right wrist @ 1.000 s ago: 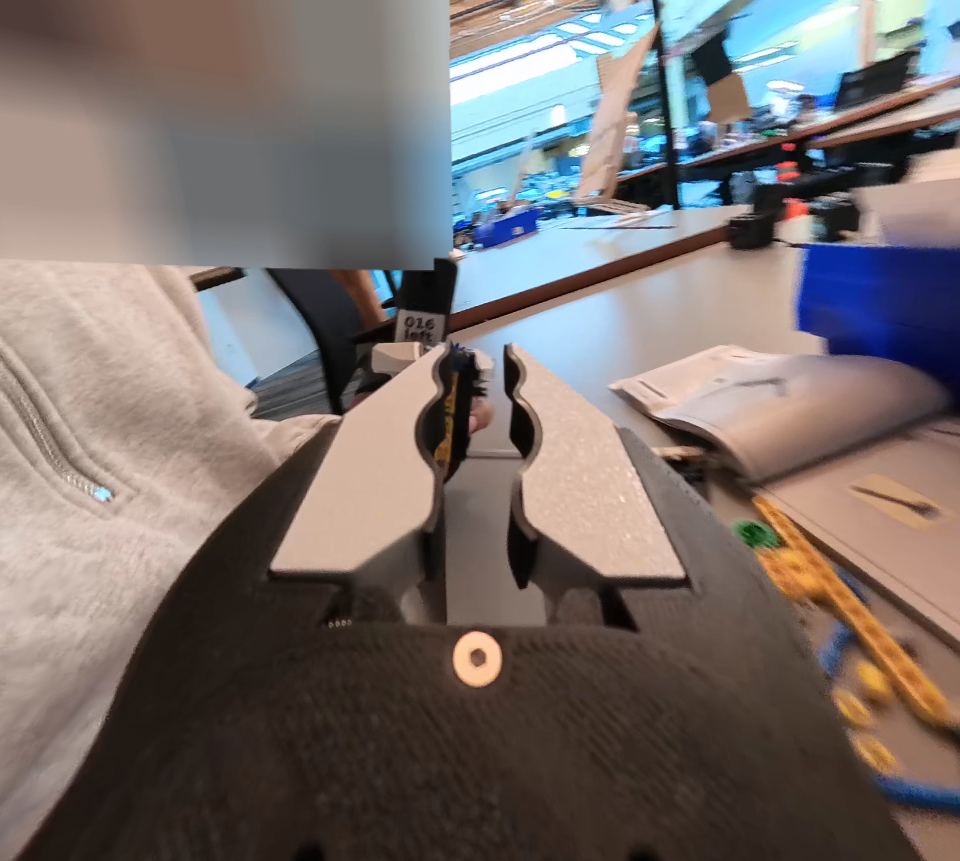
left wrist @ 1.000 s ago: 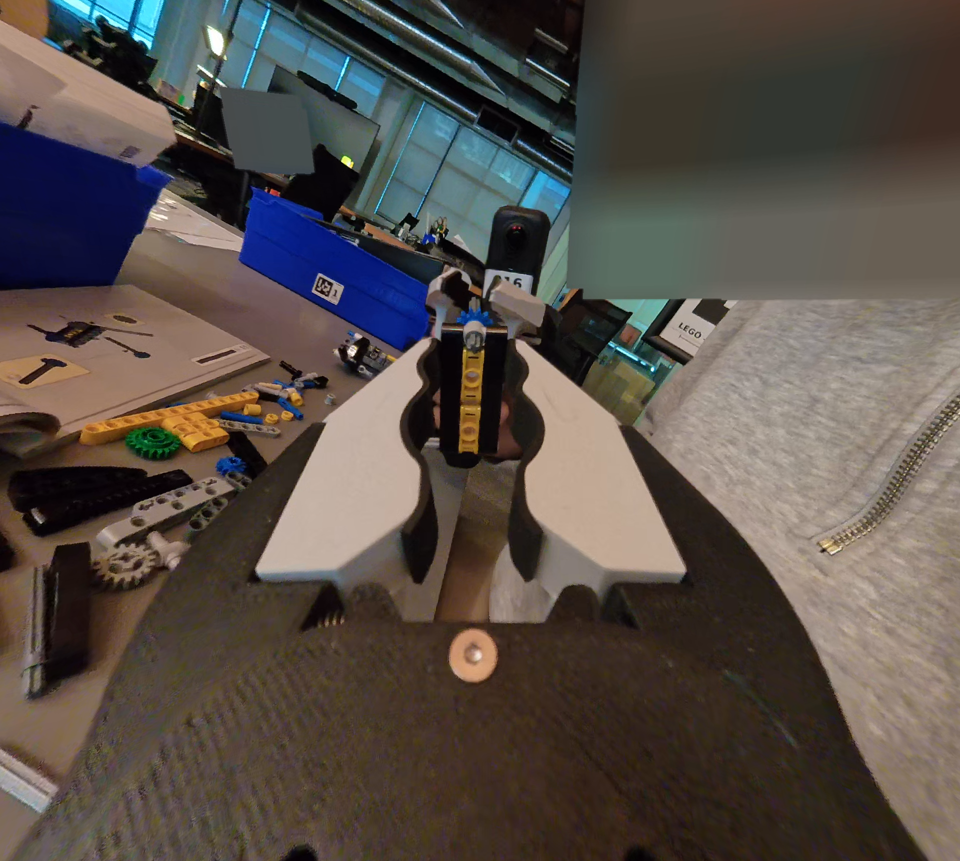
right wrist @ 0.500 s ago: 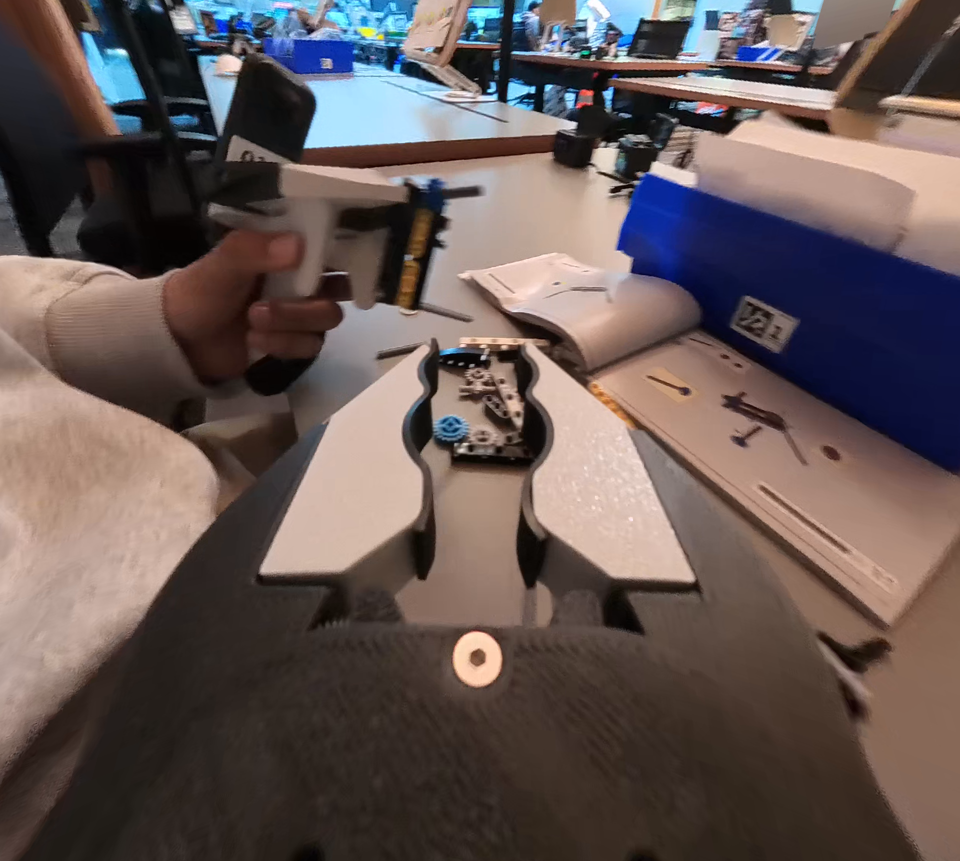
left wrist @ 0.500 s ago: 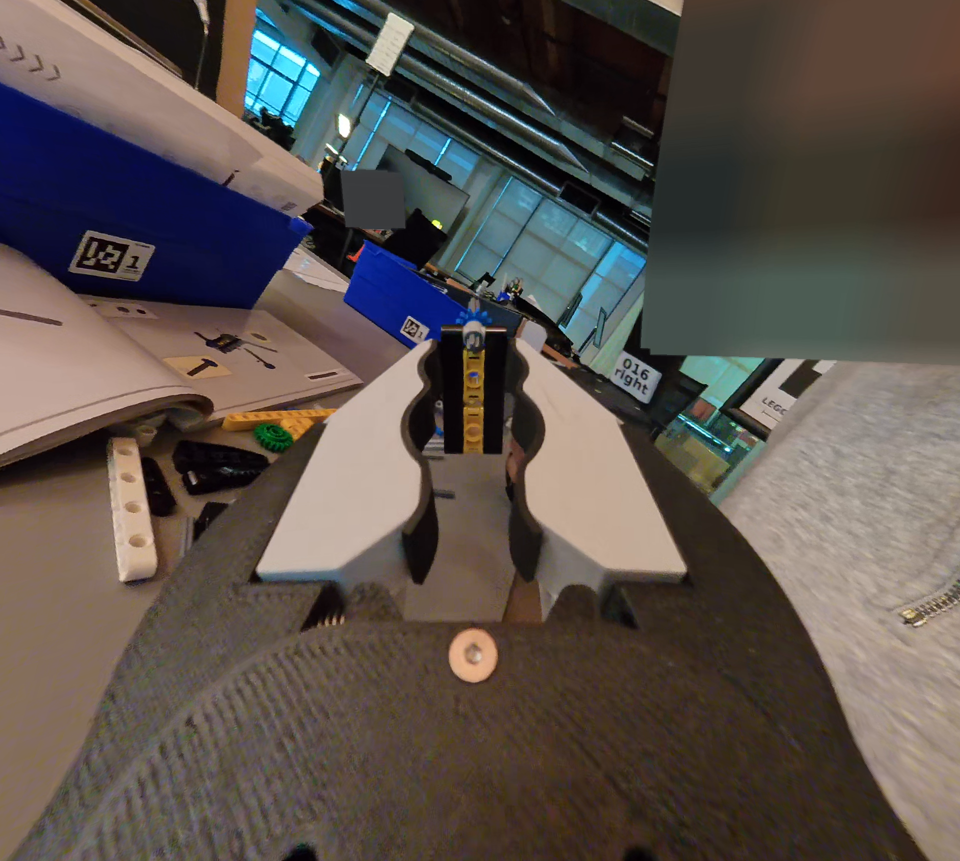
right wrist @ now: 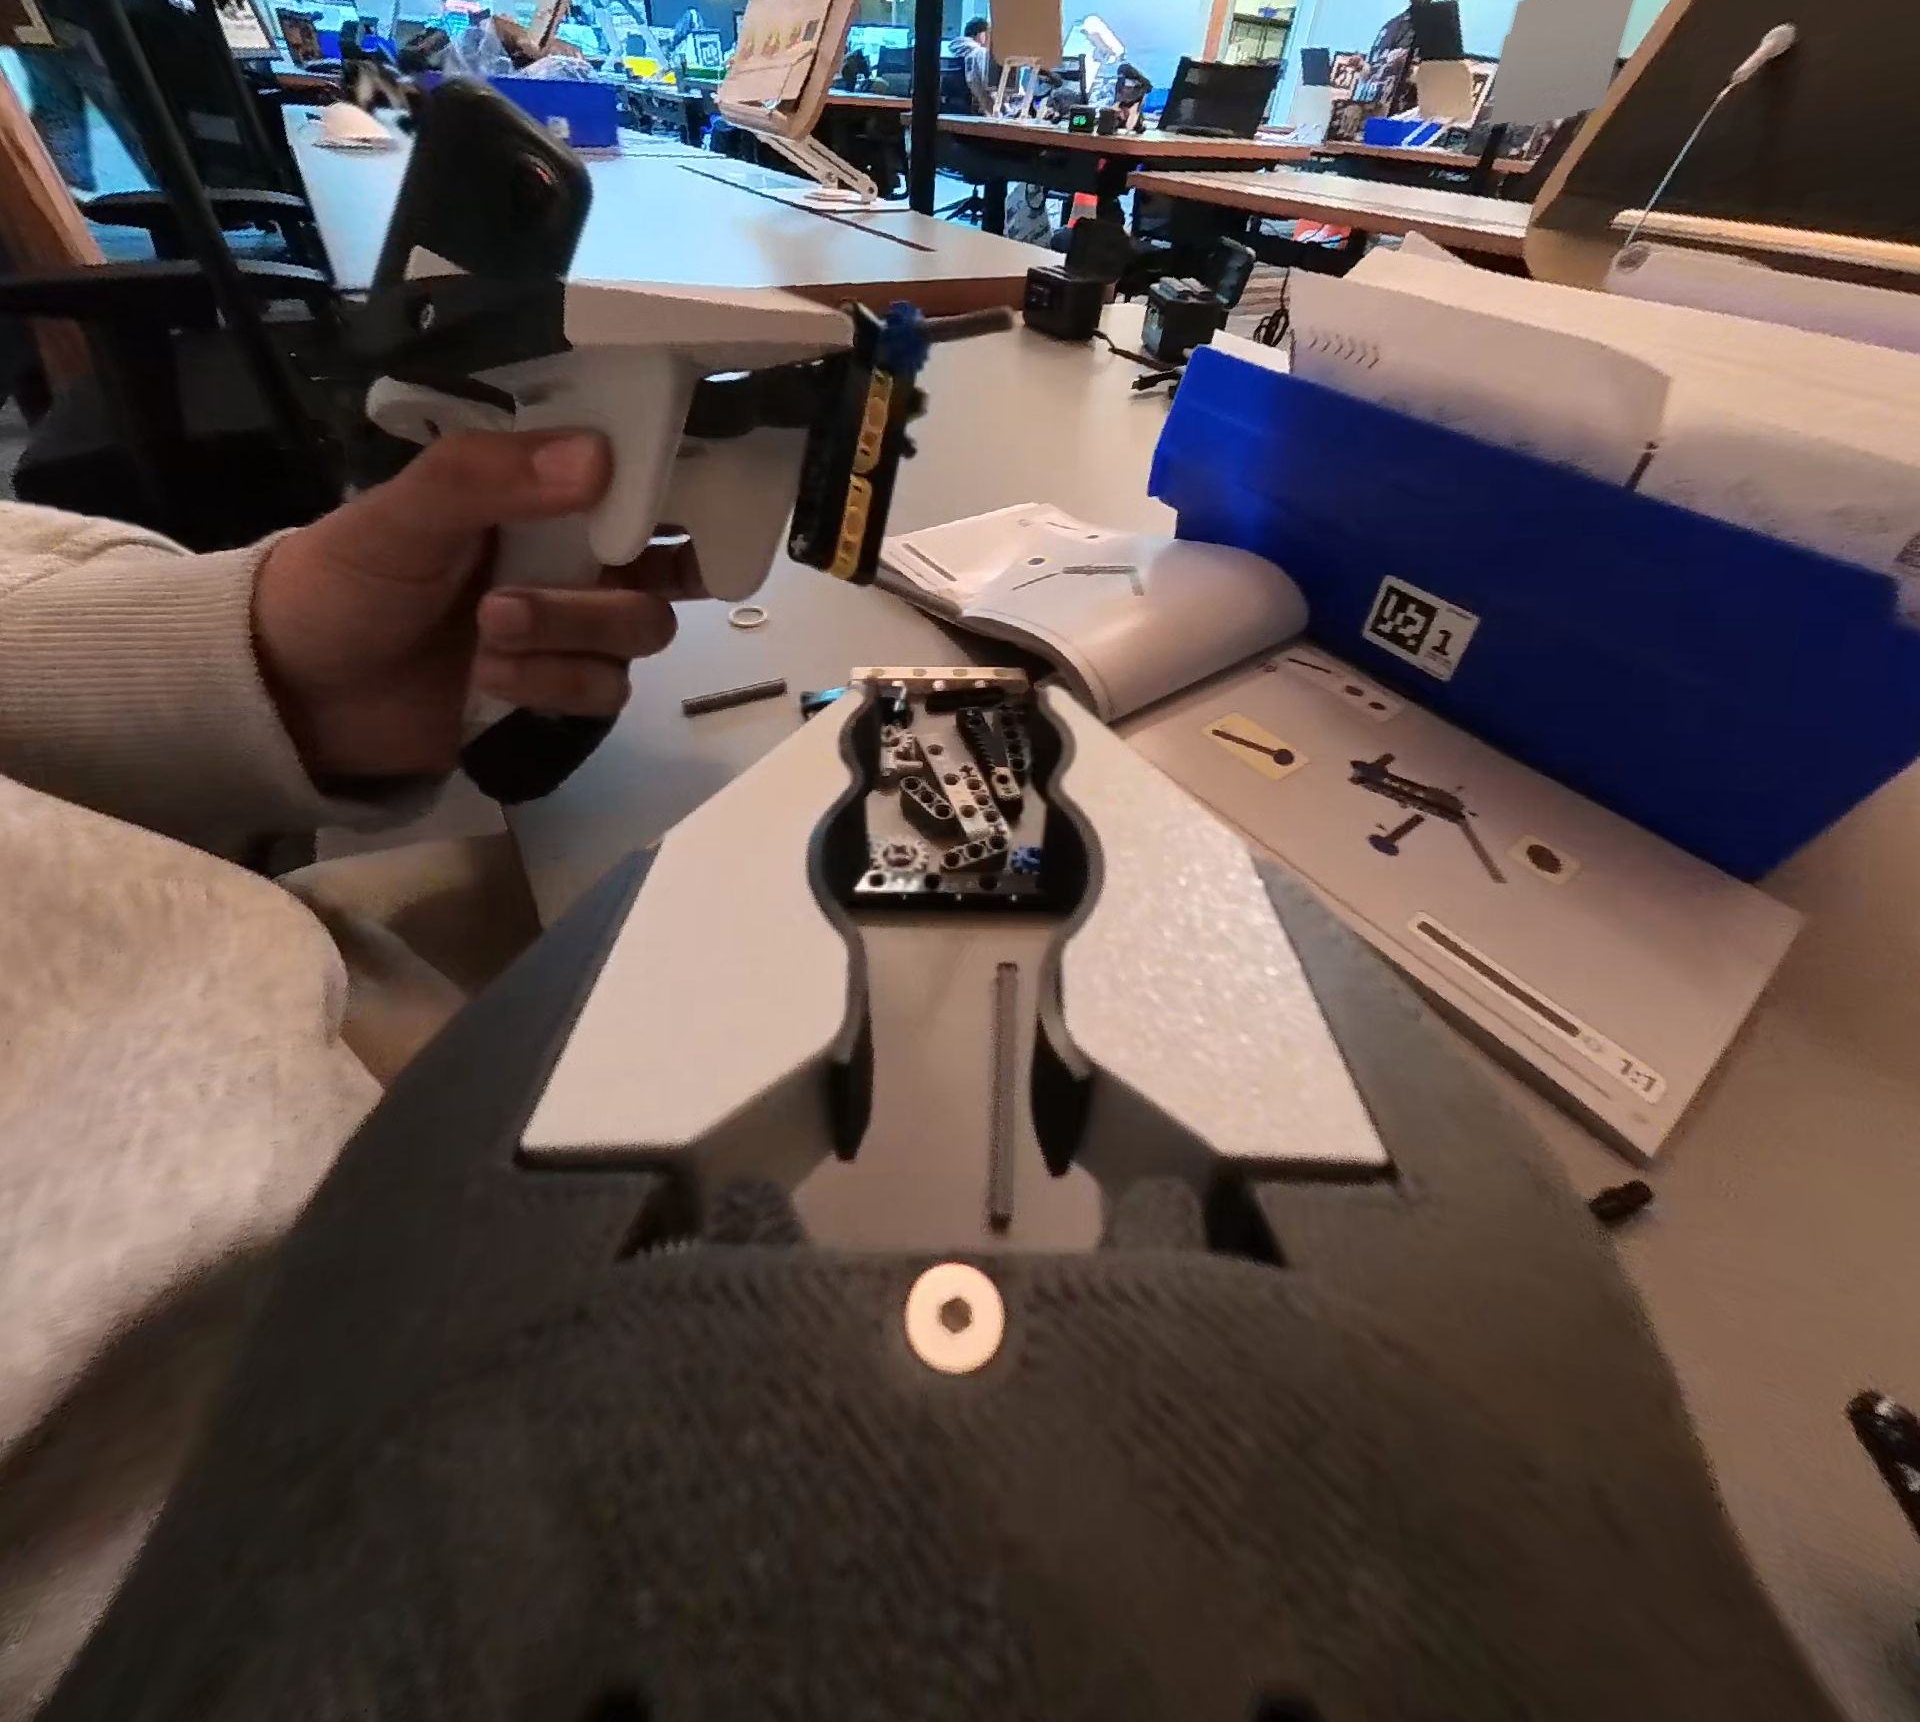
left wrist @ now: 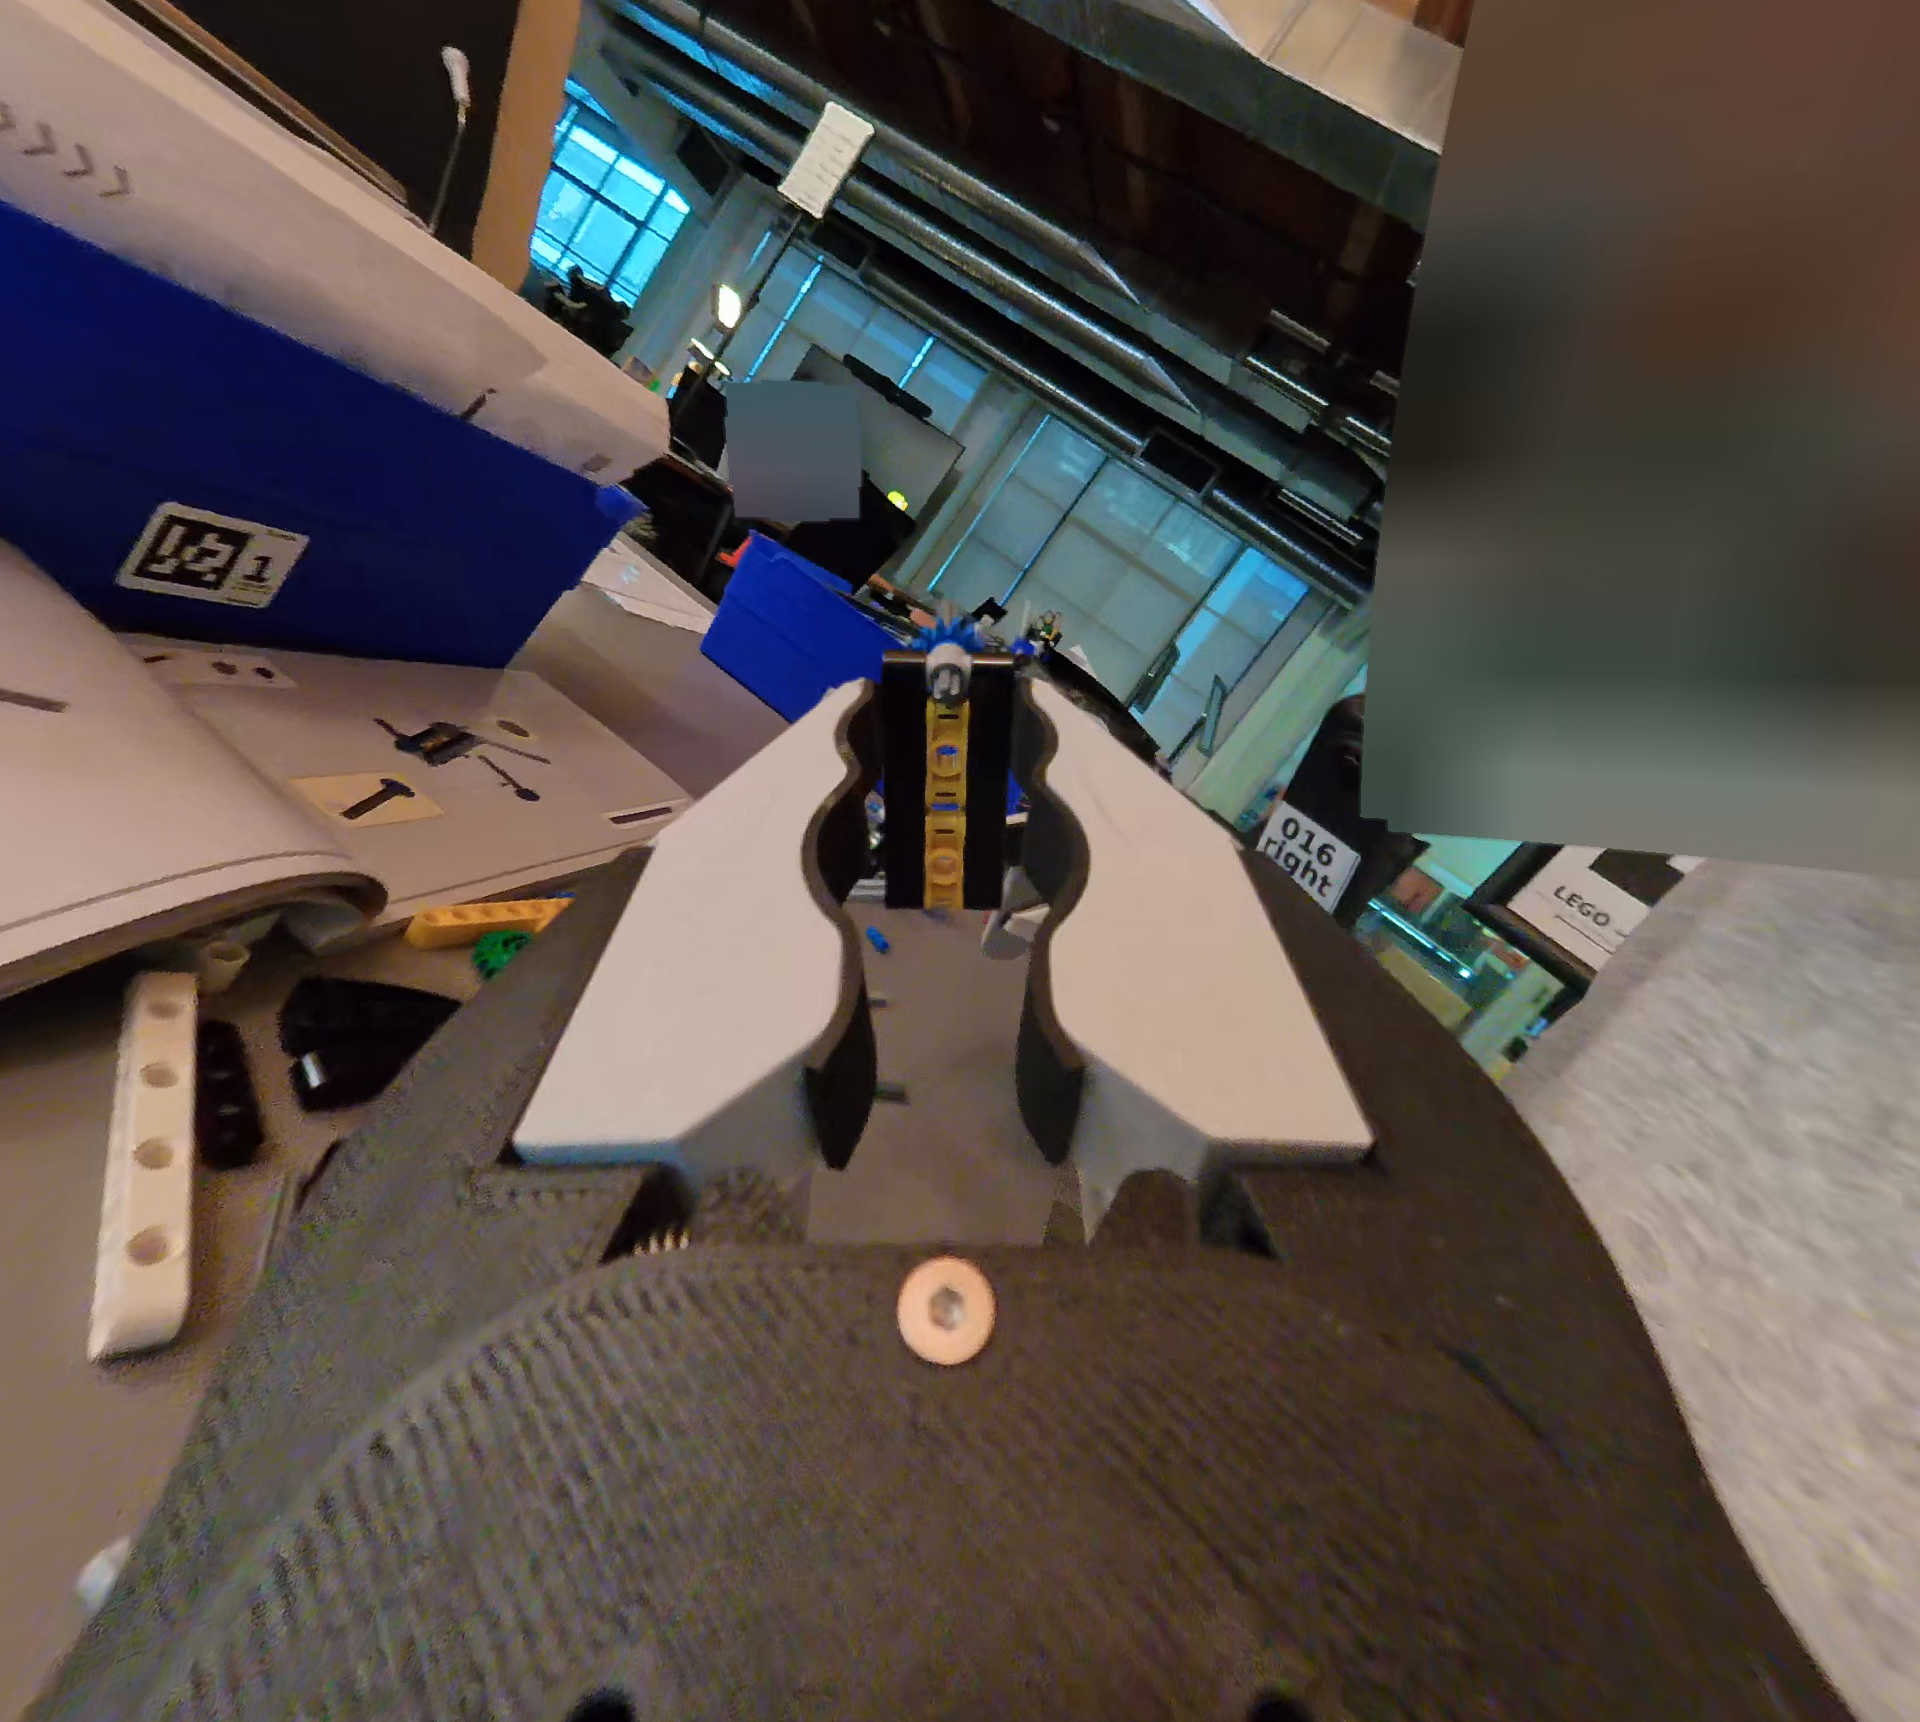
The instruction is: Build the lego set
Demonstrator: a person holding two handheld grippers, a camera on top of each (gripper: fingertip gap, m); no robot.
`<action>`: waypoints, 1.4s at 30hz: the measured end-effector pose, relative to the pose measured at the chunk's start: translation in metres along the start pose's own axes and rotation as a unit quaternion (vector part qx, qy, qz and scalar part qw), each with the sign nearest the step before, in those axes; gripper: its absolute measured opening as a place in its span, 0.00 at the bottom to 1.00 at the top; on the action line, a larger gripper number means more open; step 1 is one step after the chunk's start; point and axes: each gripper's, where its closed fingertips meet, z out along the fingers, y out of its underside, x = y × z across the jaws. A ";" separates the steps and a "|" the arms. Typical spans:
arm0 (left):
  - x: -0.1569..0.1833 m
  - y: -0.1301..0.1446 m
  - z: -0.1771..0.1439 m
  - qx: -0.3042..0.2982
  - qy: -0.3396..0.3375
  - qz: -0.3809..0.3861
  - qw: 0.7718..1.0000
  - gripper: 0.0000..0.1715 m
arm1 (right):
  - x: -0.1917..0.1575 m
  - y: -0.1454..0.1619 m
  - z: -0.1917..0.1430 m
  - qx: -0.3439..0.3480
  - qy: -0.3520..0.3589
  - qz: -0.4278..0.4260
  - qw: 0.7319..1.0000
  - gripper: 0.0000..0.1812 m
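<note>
Grey tabletop point(right wrist: 1714, 1257) is filling the lower part of both wrist views, strewn with loose parts. Nearest, the right gripper point(right wrist: 951, 737) is hanging empty, tongs parted, over a pile of black and grey beams point(right wrist: 961, 799) at mid-frame. It should be lowering straight down and closing on a single piece, not the heap. Further off, at upper left of the right view, the left gripper point(right wrist: 847, 446) is clamping the black-and-yellow lego assembly point(left wrist: 943, 789) upright above the table, blue gear point(right wrist: 902, 318) on top. Behind sit an open instruction booklet point(right wrist: 1455, 862) and a blue bin point(right wrist: 1558, 592). Compared with half a second ago, the right gripper is sitting closer over the pile.
</note>
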 end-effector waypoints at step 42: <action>-0.041 -0.060 -0.058 0.070 -0.006 -0.012 0.997 0.13 | 0.010 0.013 0.009 -0.030 0.005 0.036 0.999 0.18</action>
